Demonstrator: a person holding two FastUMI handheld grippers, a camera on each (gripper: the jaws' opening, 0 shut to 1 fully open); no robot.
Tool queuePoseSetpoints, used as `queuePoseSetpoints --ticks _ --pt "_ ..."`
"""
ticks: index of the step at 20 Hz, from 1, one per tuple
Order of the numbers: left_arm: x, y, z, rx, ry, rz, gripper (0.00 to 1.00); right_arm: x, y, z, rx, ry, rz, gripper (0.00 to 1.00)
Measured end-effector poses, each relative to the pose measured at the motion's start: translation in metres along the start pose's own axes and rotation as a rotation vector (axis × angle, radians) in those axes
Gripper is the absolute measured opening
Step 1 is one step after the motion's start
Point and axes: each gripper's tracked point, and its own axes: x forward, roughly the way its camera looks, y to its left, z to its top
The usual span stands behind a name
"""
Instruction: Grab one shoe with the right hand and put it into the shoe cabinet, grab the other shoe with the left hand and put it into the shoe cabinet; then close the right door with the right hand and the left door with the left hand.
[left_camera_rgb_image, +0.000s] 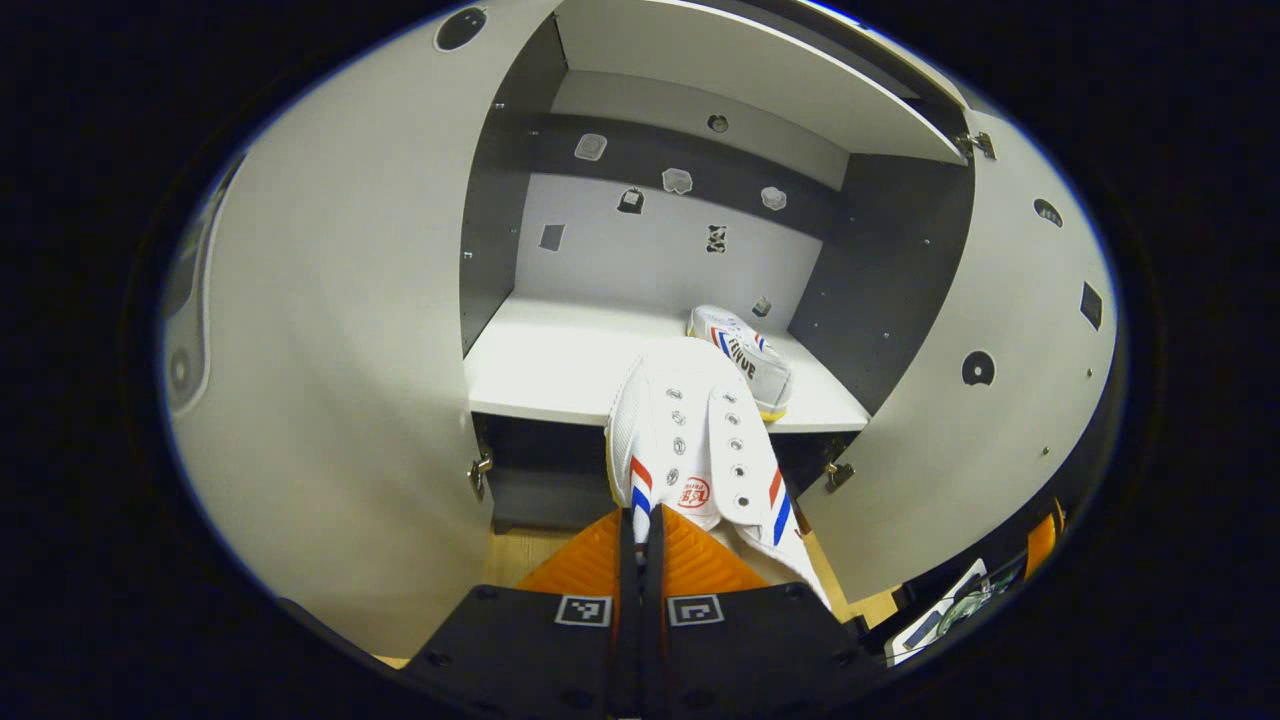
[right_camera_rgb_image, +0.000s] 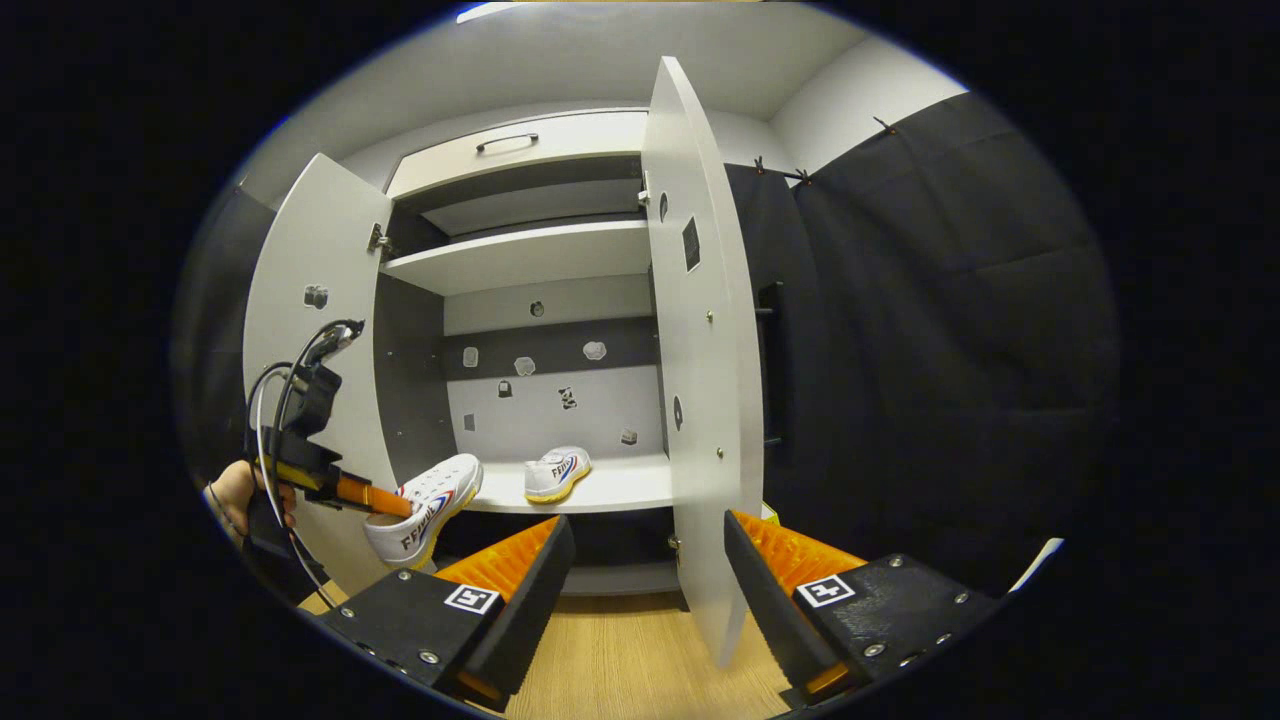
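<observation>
My left gripper (left_camera_rgb_image: 640, 525) is shut on the heel end of a white shoe (left_camera_rgb_image: 690, 430) with red and blue stripes. The shoe's toe reaches over the front edge of the cabinet's lower shelf (left_camera_rgb_image: 560, 375). The other white shoe (left_camera_rgb_image: 745, 355) lies on that shelf at the back right. In the right gripper view, the left gripper (right_camera_rgb_image: 390, 503) holds its shoe (right_camera_rgb_image: 425, 505) at the shelf's left front, and the second shoe (right_camera_rgb_image: 557, 472) rests on the shelf (right_camera_rgb_image: 620, 490). My right gripper (right_camera_rgb_image: 645, 575) is open with nothing in it, and the right door's edge (right_camera_rgb_image: 700, 400) lines up between its fingers.
Both cabinet doors stand wide open: the left door (left_camera_rgb_image: 330, 350) and the right door (left_camera_rgb_image: 980, 380) flank the held shoe. An upper shelf (right_camera_rgb_image: 520, 255) and a drawer with a handle (right_camera_rgb_image: 505, 140) sit above. A hand (right_camera_rgb_image: 235, 495) holds the left gripper. Wooden floor (right_camera_rgb_image: 620, 660) lies below.
</observation>
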Motion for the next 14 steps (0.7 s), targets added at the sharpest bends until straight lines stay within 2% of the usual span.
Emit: queuePoseSetpoints --ticks 7,14 --pt "-0.010 0.010 0.012 -0.013 0.002 0.033 0.06 0.008 -0.006 0.008 0.004 -0.022 -0.012 0.93" --pt "-0.022 0.014 0.031 -0.069 0.041 0.068 0.07 0.023 -0.013 0.011 0.018 -0.027 -0.030 0.92"
